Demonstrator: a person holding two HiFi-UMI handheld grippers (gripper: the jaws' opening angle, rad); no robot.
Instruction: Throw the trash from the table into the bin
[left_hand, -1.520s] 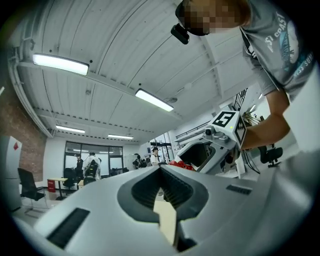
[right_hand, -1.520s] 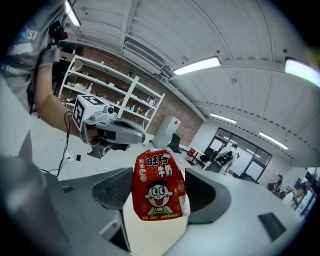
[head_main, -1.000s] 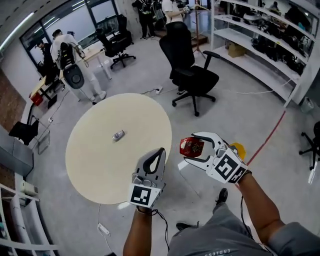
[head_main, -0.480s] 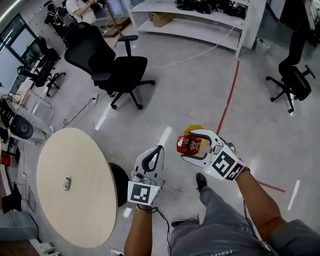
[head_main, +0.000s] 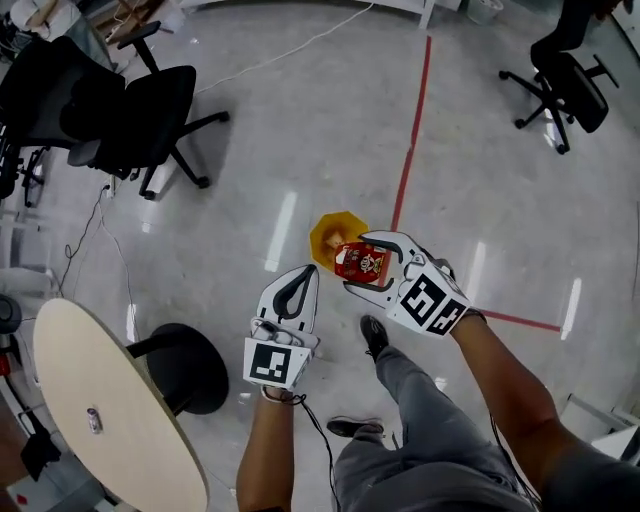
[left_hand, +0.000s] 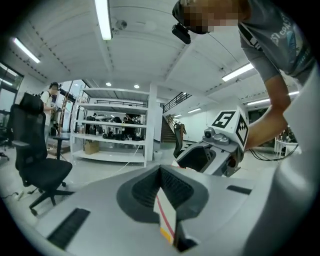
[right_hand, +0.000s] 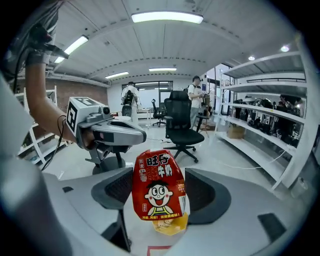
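Observation:
A red snack packet (head_main: 364, 263) with a cartoon face sits between the pads of my right gripper (head_main: 358, 264), which is shut on it. The same red packet (right_hand: 156, 187) fills the middle of the right gripper view. Just beyond it on the floor stands a small yellow bin (head_main: 330, 233), whose yellow bin rim (right_hand: 170, 226) peeks out under the packet. My left gripper (head_main: 306, 274) hangs beside the right one, shut on a thin white wrapper (left_hand: 166, 217) with a red stripe. Back on the round table (head_main: 120, 440) lies a small silver piece of trash (head_main: 94, 418).
The table's black round foot (head_main: 190, 365) is at the lower left. A black office chair (head_main: 135, 110) stands at the upper left, another chair (head_main: 560, 70) at the upper right. A red tape line (head_main: 412, 130) runs across the glossy floor. The person's legs and shoes (head_main: 372, 335) are below the grippers.
The view has swung from the table to the floor. Both grippers have travelled away from the table and lower, the right one still holding the red packet, now by the yellow bin.

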